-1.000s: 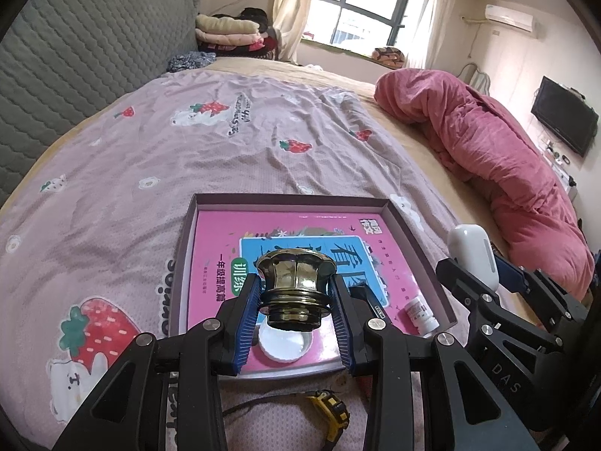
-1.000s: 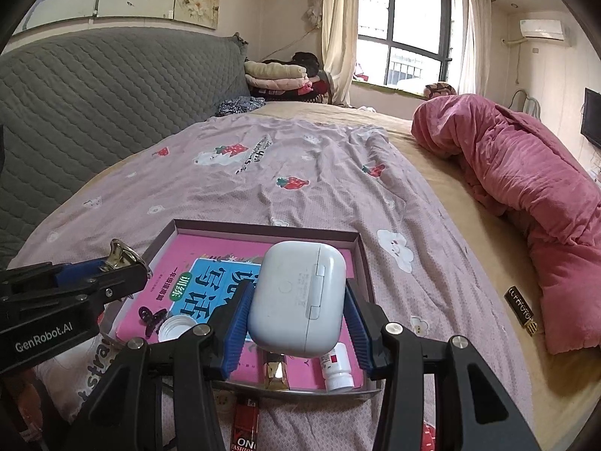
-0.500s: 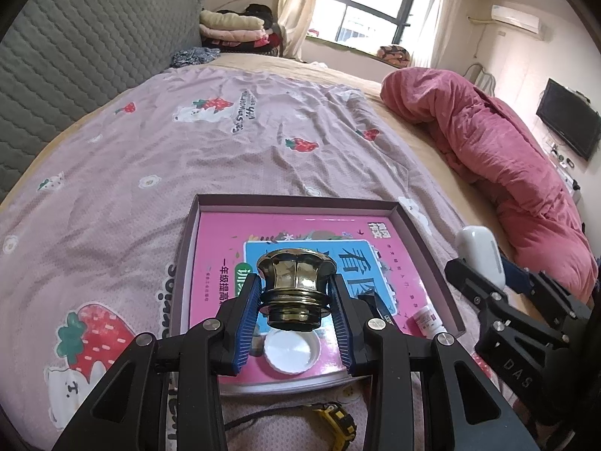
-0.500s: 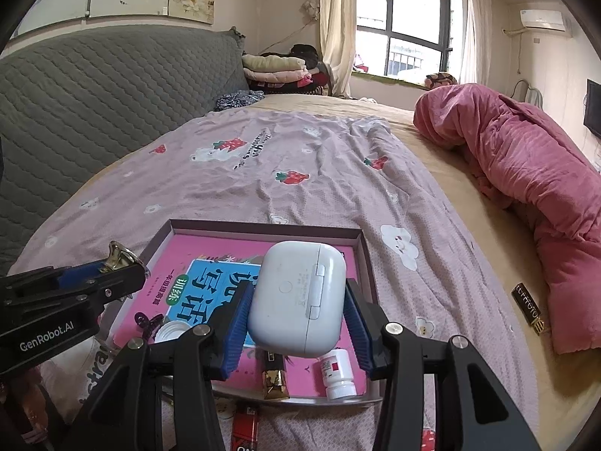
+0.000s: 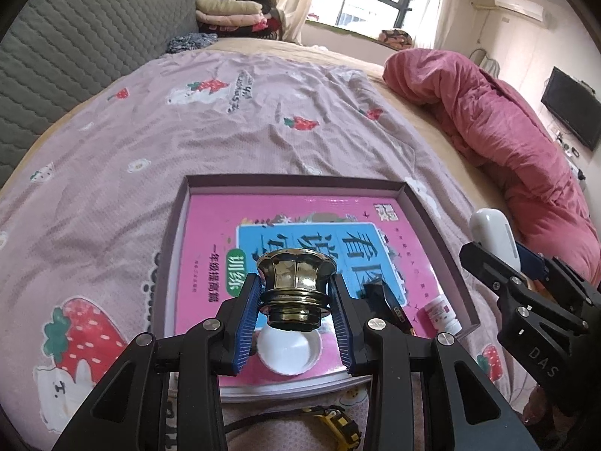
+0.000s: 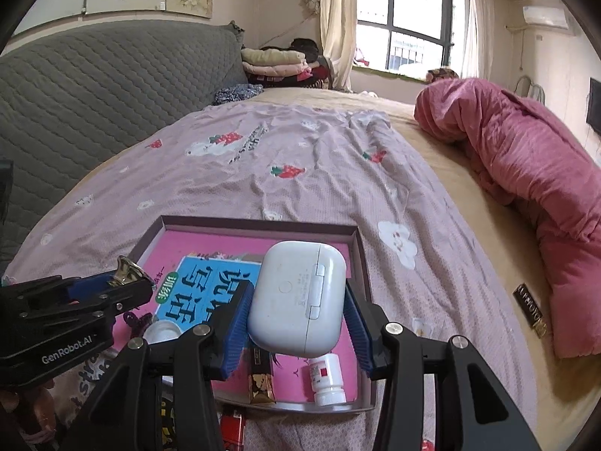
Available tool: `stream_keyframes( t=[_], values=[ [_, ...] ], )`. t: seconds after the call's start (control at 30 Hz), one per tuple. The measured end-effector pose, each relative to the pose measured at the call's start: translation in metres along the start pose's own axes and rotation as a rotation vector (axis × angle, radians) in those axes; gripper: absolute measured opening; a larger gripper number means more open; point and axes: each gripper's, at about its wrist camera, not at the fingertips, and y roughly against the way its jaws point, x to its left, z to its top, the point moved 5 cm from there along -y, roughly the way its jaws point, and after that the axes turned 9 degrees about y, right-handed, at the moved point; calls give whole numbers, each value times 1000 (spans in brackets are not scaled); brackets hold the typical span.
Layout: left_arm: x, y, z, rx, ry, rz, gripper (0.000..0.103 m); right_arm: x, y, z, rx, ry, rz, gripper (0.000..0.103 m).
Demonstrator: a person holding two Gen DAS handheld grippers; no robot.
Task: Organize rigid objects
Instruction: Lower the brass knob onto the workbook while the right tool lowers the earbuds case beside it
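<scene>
In the left wrist view, low and left of centre, the left gripper (image 5: 296, 302) has its 2 blue-padded fingers (image 5: 246, 323) pinching a shiny brass-coloured fluted metal knob (image 5: 296, 285), held above a round white plastic cap (image 5: 289, 349). That cap lies on a pink book with a blue panel (image 5: 300, 233) inside a shallow grey cardboard tray (image 5: 293, 181) on the lilac strawberry-print bedsheet (image 5: 188, 120). To the right, in the tray's lower right corner, lies a small white pill bottle with a red label (image 5: 439, 314). In the right wrist view, bottom centre, the right gripper (image 6: 296, 312) clamps a white rounded plastic earbud case (image 6: 296, 297) between its pads, above the tray's near right part; a gold-and-black bar (image 6: 261, 379) lies below.
</scene>
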Motion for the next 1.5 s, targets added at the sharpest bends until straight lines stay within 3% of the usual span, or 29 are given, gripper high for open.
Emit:
stream_keyframes(
  t=[0.63, 0.77, 1.5],
  values=[
    [-34, -44, -27, 96, -60, 2, 38, 2, -20, -32, 84, 57, 10, 48],
    [-36, -47, -29, 97, -70, 5, 38, 8, -23, -35, 86, 117, -39, 48],
    [-31, -55, -36, 99, -75, 0, 37, 11, -38, -48, 126, 112, -23, 48]
  ],
)
